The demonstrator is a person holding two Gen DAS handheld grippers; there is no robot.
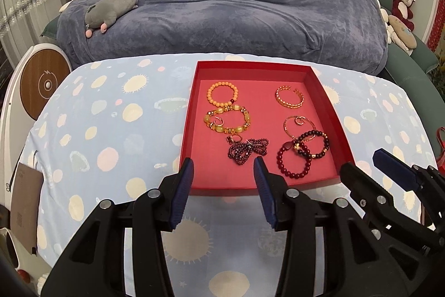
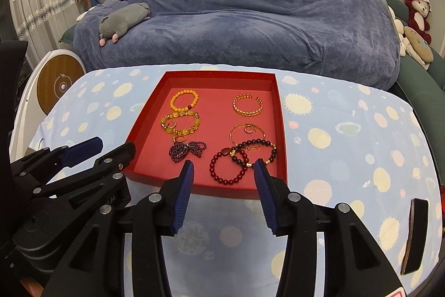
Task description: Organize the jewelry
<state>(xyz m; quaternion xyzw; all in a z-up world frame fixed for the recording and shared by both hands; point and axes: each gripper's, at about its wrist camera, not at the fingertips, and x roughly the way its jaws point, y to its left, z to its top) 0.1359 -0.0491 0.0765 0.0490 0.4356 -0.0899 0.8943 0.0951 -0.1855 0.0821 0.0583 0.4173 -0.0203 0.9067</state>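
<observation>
Red tray (image 1: 328,102) of bracelets (image 1: 222,96), left tool (image 1: 224,171) spread, right tool (image 2: 222,171) spread, both empty

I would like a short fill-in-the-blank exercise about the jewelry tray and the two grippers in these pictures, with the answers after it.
1. All the jewelry lies inside a shallow ____ tray.
2. The orange bead bracelet lies in the far ____ part of the tray.
3. The dark red bead bracelet overlaps a dark ____ bracelet.
4. The left gripper and the right gripper are both ____ and hold nothing.

Answers: red; left; purple; open
</observation>
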